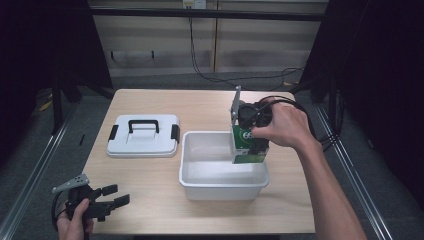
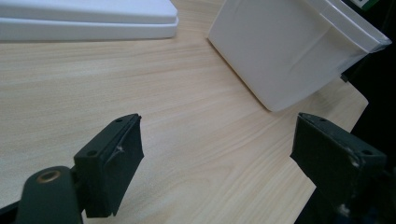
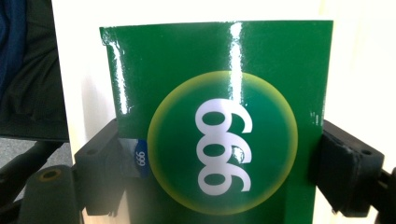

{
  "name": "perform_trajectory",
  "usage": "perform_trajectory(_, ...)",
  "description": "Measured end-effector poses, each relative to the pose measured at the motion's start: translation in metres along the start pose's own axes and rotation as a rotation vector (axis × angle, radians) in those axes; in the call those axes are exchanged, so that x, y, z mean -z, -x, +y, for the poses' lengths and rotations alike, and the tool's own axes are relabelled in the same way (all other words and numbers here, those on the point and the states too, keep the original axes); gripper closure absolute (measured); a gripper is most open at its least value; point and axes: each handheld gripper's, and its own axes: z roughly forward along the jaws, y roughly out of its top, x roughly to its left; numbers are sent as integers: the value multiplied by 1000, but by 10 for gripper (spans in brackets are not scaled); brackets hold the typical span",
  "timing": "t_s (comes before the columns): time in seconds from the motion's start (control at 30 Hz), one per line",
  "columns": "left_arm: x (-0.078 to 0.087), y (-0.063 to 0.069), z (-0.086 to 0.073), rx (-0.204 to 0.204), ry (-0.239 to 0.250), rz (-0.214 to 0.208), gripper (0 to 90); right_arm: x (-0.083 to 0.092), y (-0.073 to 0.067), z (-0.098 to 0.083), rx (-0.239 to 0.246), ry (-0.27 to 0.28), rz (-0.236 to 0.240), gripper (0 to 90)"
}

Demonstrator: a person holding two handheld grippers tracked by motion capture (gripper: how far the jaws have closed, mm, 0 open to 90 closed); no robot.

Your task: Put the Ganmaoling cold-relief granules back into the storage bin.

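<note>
A pale wooden table (image 1: 150, 172) fills mid-frame. Lower left, the left gripper (image 1: 111, 195) rests wide open, empty. Centre, a white bin (image 1: 222, 186); over its right side the right gripper (image 3: 219, 163) clamps a green carton (image 1: 248, 150). Upper left lies the white lid (image 1: 143, 136).

High view looks down over table (image 1: 150, 170); left gripper view low, close, facing bin (image 2: 289, 51), also in high view; right gripper view pressed against box (image 3: 219, 116).

Bin and lid side by side on the light wooden surface (image 1: 150, 172)

The flat white handled lid (image 1: 143, 136) lies left of the open white plastic bin (image 1: 222, 179); the green printed box (image 1: 249, 146) sits over the bin's right rear corner.
</note>
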Motion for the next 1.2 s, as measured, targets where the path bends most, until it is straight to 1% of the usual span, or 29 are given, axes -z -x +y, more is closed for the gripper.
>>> perform_trajectory(0.1,0,0,0,0,0,0,162,-4,0,-1,-9,-5,7,156)
perform_trajectory(0.17,0,0,0,0,0,1,162,-9,1,-2,-7,-1,8,156)
perform_trajectory(0.2,0,0,0,-1,0,0,163,-13,1,-2,-12,-7,16,156)
perform_trajectory(0.3,0,0,0,-2,1,2,163,-19,1,-3,-12,-14,16,156)
perform_trajectory(0.33,0,0,0,-3,0,2,162,-24,1,-4,-13,-15,23,156)
perform_trajectory(0.37,0,0,0,-1,0,0,162,-24,1,-4,-13,-15,23,156)
perform_trajectory(0.47,0,0,0,-1,0,0,162,-33,1,-5,-22,-11,32,155)
perform_trajectory(0.5,0,0,0,-1,0,0,162,-33,1,-5,-22,-11,32,155)
perform_trajectory(0.53,0,0,0,-2,0,0,162,-38,1,-4,-22,-15,33,155)
perform_trajectory(0.6,0,0,0,-2,0,0,162,-40,1,-4,-22,-15,29,155)
perform_trajectory(0.67,0,0,0,-3,1,2,162,-45,-1,-4,-40,-25,22,155)
perform_trajectory(0.73,0,0,0,-1,3,2,162,-54,0,-4,-37,-30,43,155)
perform_trajectory(0.83,0,0,0,-2,3,0,163,-58,-1,-4,-40,-31,44,155)
perform_trajectory(0.87,0,0,0,0,4,0,163,-63,-1,-4,-50,-36,51,155)
perform_trajectory(1.17,0,0,0,-1,2,1,162,-78,0,-4,-44,-40,69,154)
perform_trajectory(1.2,0,0,0,-1,2,1,162,-81,0,-4,-57,-47,71,154)
